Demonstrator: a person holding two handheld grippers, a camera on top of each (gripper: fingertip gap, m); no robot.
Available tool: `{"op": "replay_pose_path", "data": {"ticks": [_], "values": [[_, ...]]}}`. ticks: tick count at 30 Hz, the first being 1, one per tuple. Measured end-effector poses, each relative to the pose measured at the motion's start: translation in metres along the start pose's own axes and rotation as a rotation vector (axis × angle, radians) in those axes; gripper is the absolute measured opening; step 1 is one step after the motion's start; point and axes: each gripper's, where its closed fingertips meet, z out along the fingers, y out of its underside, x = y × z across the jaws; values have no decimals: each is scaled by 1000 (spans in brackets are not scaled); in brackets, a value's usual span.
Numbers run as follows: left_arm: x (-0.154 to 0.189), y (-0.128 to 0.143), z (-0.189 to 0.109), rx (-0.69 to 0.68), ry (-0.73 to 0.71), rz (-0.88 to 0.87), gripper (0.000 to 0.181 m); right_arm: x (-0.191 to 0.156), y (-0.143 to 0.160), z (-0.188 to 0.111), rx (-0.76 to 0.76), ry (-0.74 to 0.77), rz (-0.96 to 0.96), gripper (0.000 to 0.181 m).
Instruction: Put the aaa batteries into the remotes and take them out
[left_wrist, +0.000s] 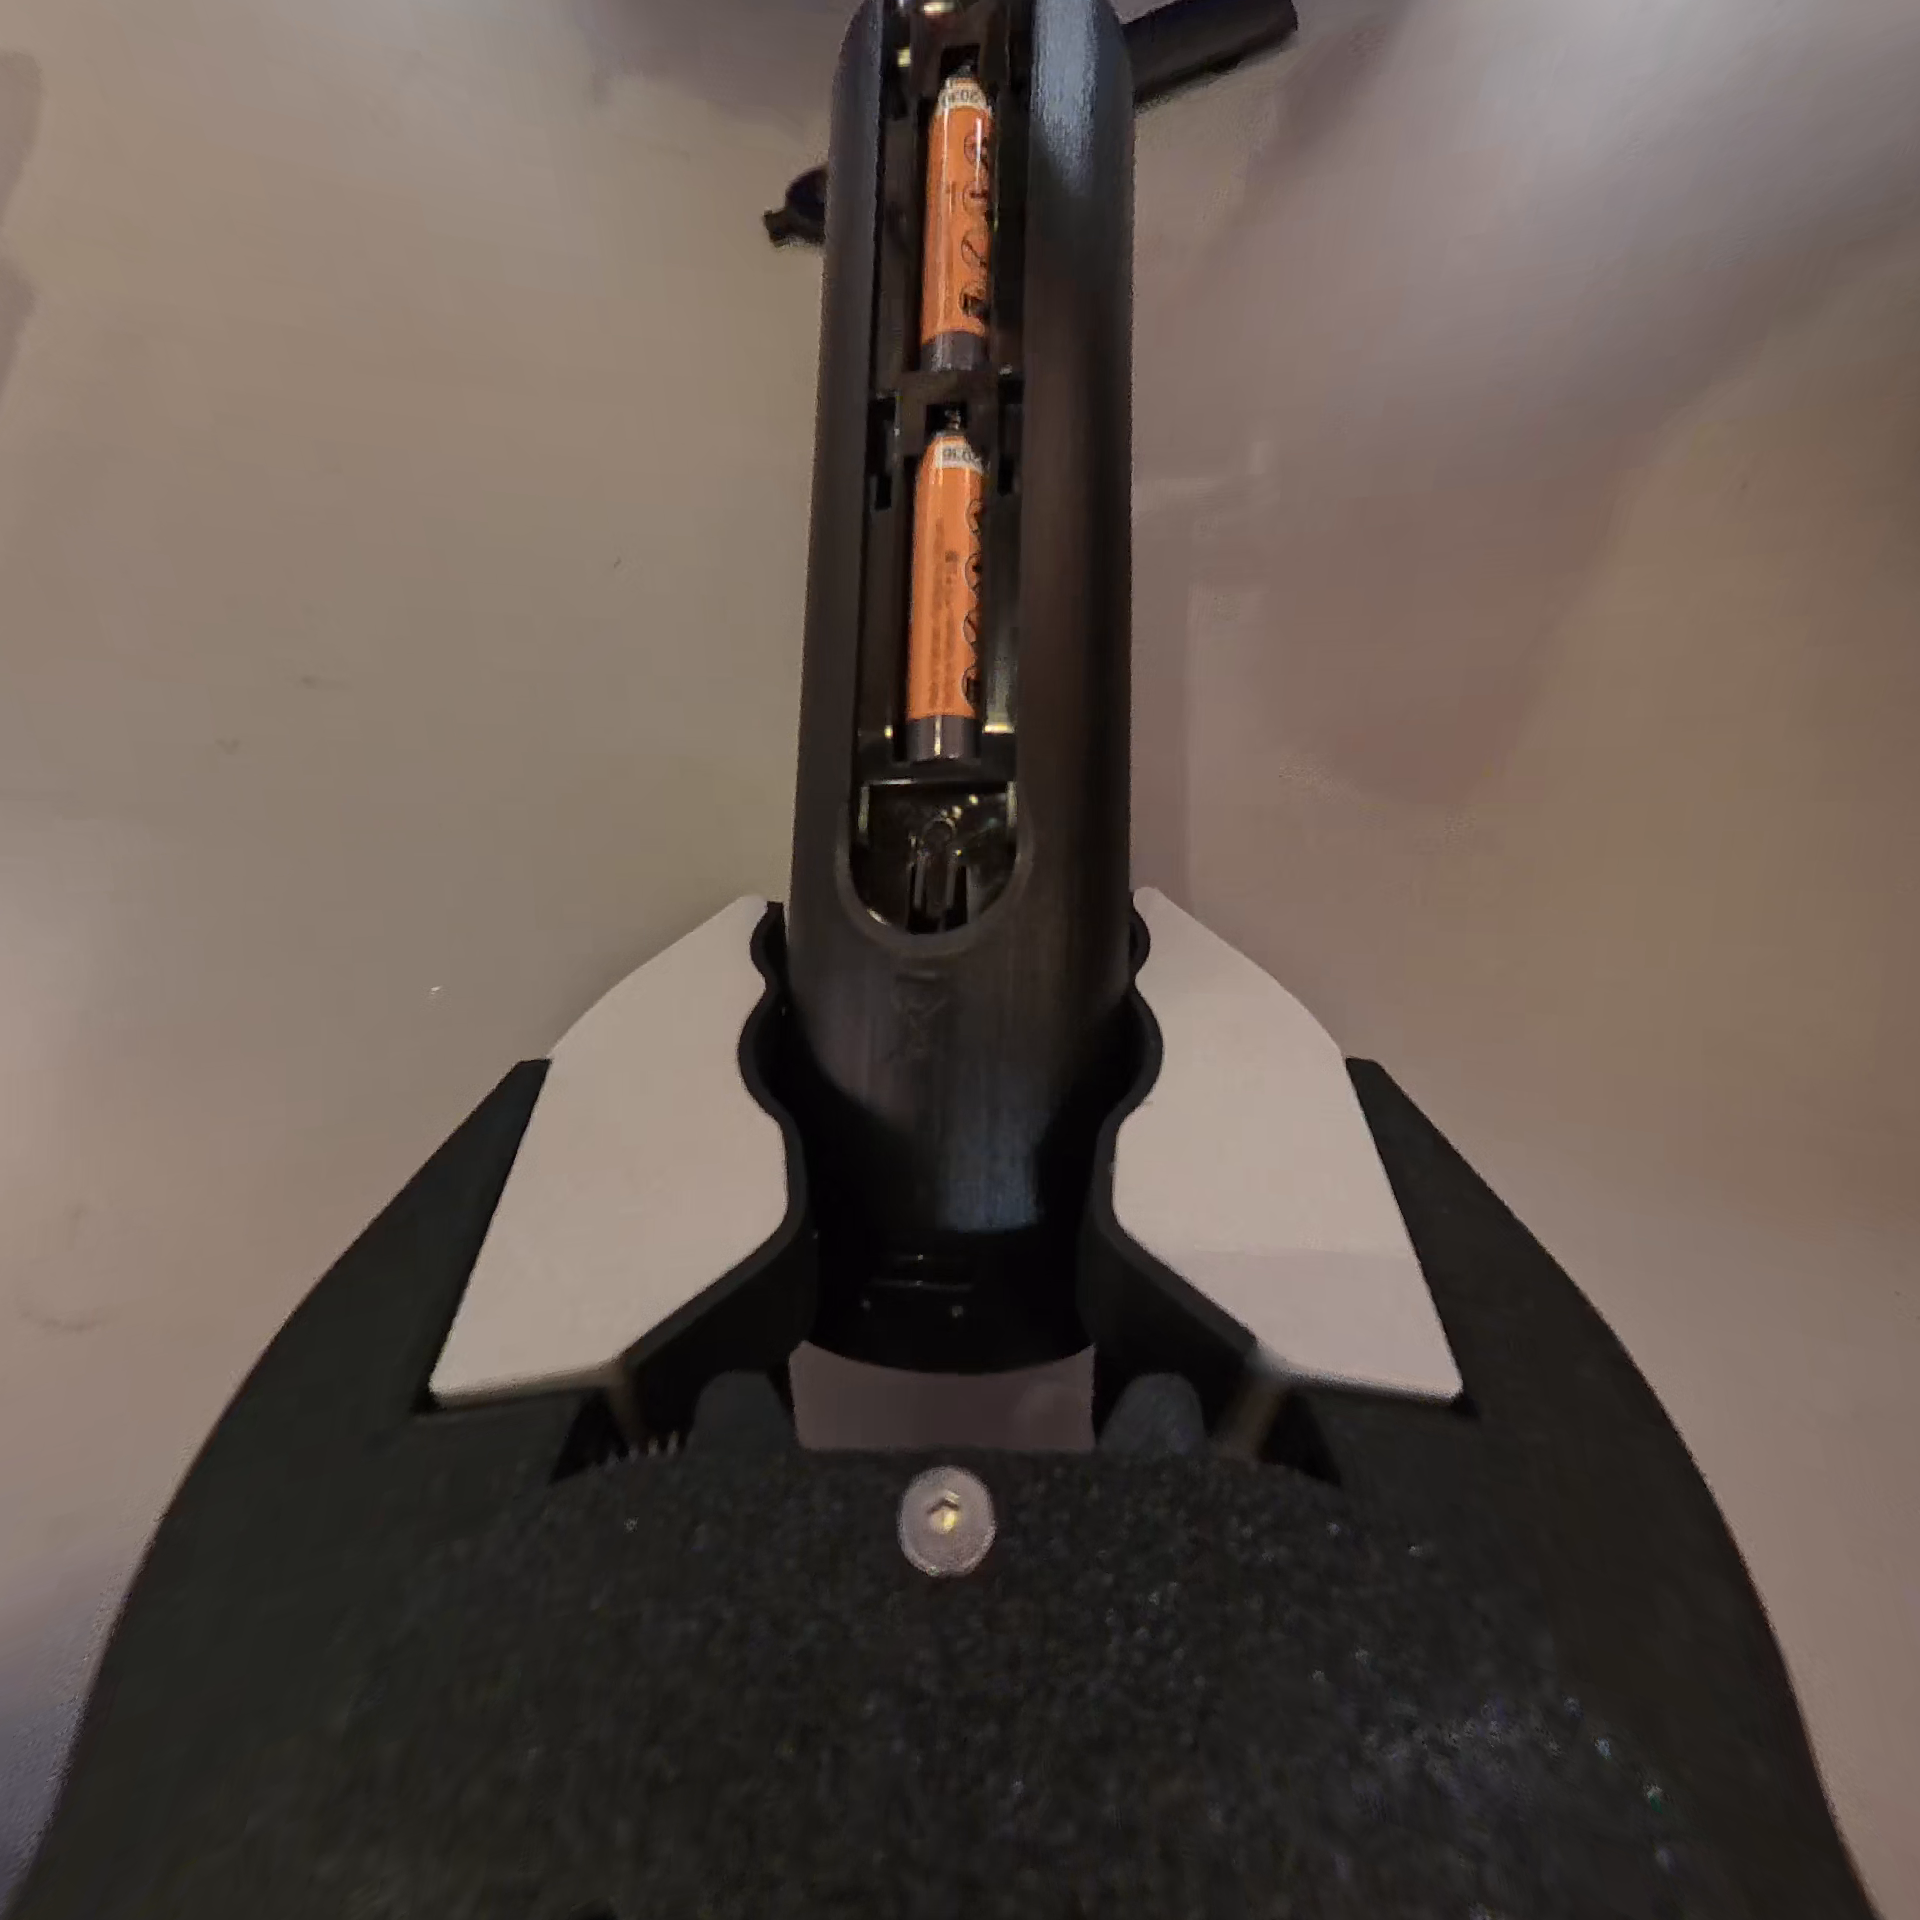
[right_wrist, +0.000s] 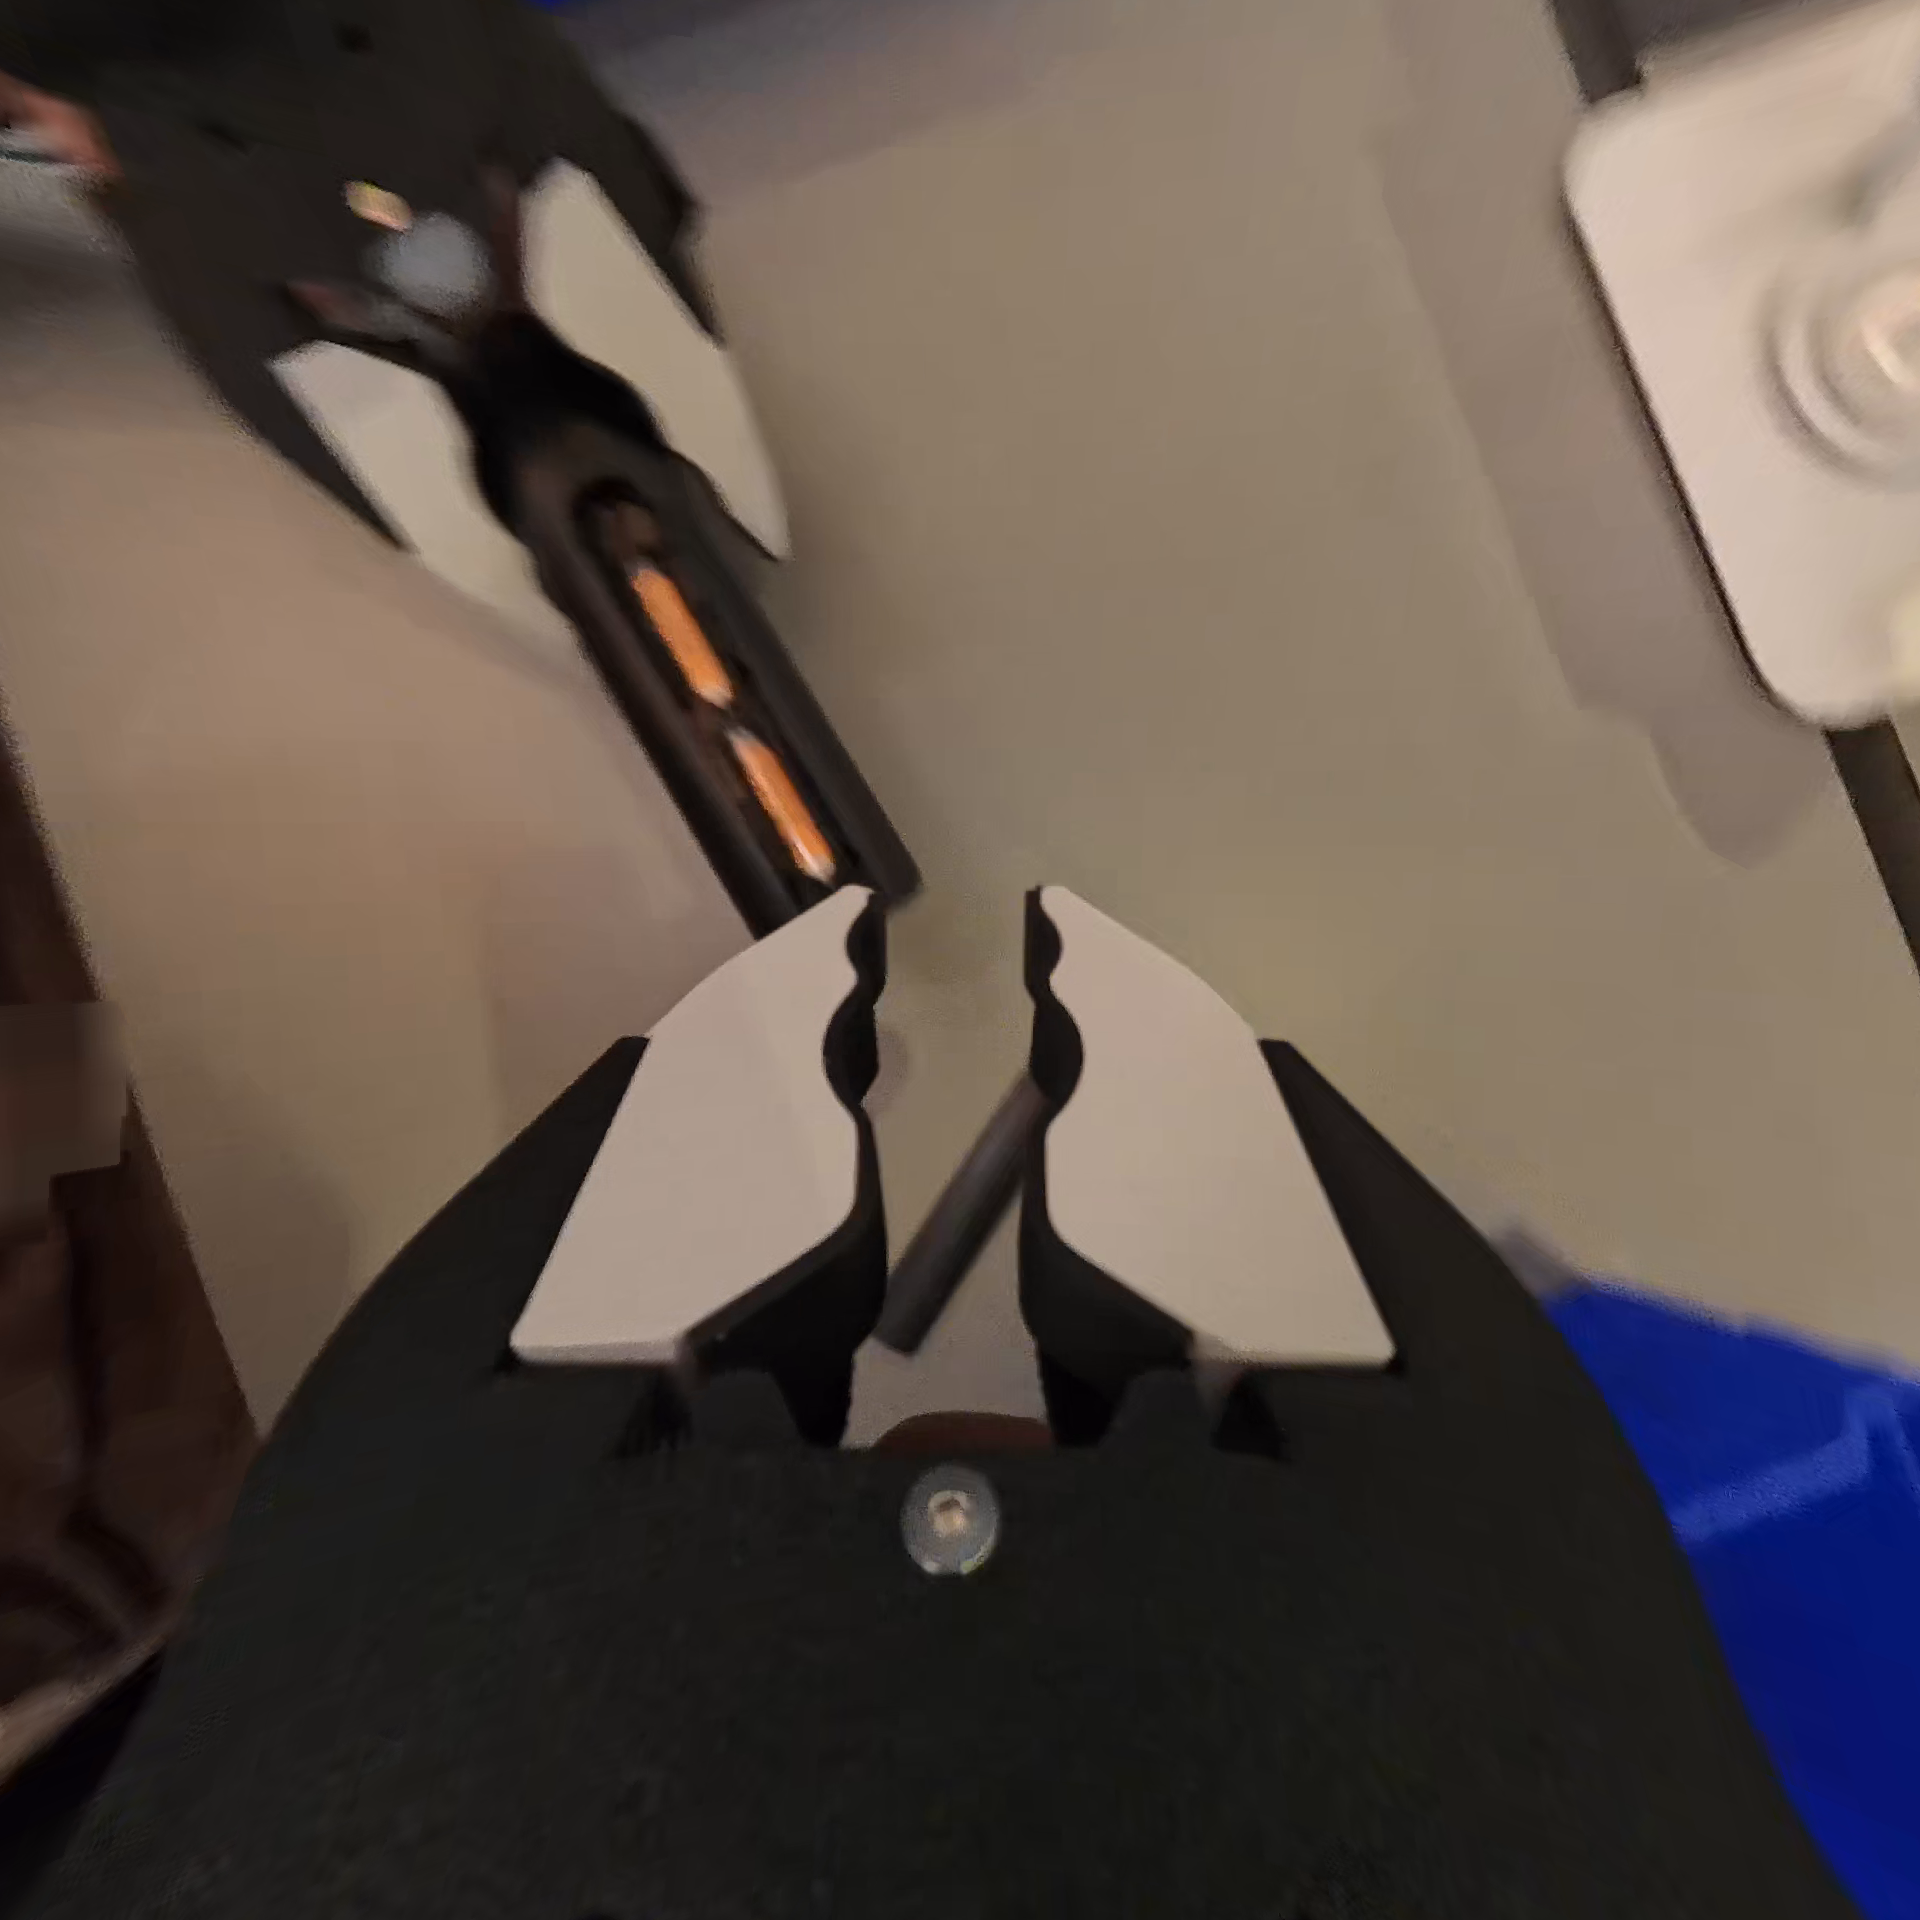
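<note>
My left gripper (left_wrist: 951, 935) is shut on the near end of a black remote (left_wrist: 1075, 520) that points away from me. Its battery bay is open, and two orange AAA batteries lie in it end to end, the far one (left_wrist: 958, 223) and the near one (left_wrist: 943, 597). In the right wrist view the same remote (right_wrist: 821, 769) shows at upper left in the left gripper (right_wrist: 592, 540), with both batteries (right_wrist: 681, 649) visible. My right gripper (right_wrist: 954, 914) is open by a narrow gap, with its tips just beside the remote's free end. A dark grey bar (right_wrist: 961, 1226) shows between its fingers, blurred.
A beige table surface (right_wrist: 1247, 623) lies under everything. A white bracket with a round fitting (right_wrist: 1766, 343) is at upper right and a blue bin (right_wrist: 1745, 1507) at lower right. Black parts (left_wrist: 1216, 42) lie beyond the remote's far end. Tip to tip, the grippers are about 15 centimetres apart.
</note>
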Motion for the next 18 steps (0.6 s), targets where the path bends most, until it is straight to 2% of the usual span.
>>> {"op": "replay_pose_path", "data": {"ticks": [3, 5, 8, 11, 13, 18], "values": [[-7, 7, -1, -19, -24, -2, 60, 27, 38, -5, -61, 233, 192, 29], [-6, 7, -4, -3, -14, -12, 60, 28, 66, 1, -92, 287, 318, 41], [2, 9, -9, 19, 22, -21, 60, 10, 94, 26, -77, 265, 494, 36], [6, 18, -12, -6, 30, -16, 60, 11, 122, 42, -143, 353, 485, 35], [7, 20, -13, -4, 42, -24, 60, 18, 129, 44, -165, 394, 463, 28], [11, 19, -12, 4, 70, -29, 60, 20, 131, 56, -165, 332, 528, 31]]}}
